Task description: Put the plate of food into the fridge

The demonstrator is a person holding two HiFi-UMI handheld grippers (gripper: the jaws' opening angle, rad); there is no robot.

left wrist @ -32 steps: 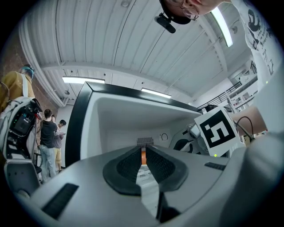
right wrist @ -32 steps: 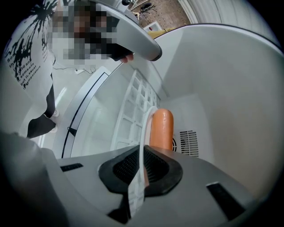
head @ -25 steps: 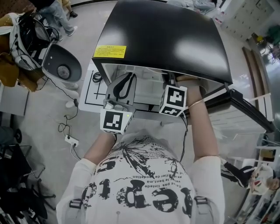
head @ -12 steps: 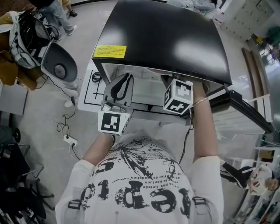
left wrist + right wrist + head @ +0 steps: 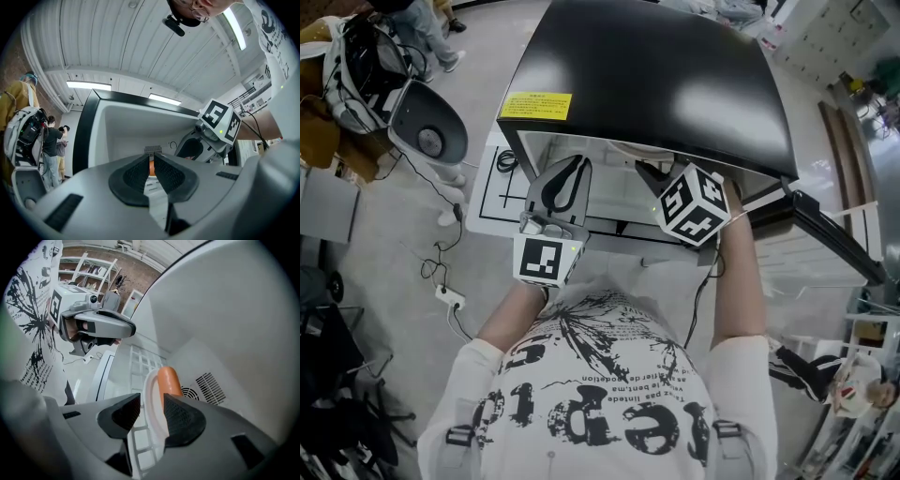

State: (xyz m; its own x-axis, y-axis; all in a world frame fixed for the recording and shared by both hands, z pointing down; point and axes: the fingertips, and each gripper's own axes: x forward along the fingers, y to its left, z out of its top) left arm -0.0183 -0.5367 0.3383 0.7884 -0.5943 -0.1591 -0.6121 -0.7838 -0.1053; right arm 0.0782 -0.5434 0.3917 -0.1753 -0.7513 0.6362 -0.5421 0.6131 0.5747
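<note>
The white plate (image 5: 151,391) with an orange sausage (image 5: 168,379) rests on the wire shelf (image 5: 136,365) inside the black-topped fridge (image 5: 656,84). My right gripper (image 5: 151,401) reaches into the fridge. Its jaws have just been opening and stand open, with the plate's rim still between them and a gap on the left side. In the head view only its marker cube (image 5: 694,204) shows below the fridge's top. My left gripper (image 5: 577,161) hangs at the fridge's mouth, shut and empty, and a sliver of the sausage (image 5: 151,166) shows past its tips (image 5: 153,158).
The fridge's white door panel (image 5: 499,192) lies open at the left. A grey-and-white floor appliance (image 5: 431,136) and a power strip with its cable (image 5: 450,298) lie on the floor at the left. Two people (image 5: 52,140) stand further off. A metal rack (image 5: 862,319) stands at the right.
The right gripper's marker cube has rolled and shifted slightly right and up toward the fridge's mouth. The left gripper has stayed where it was.
</note>
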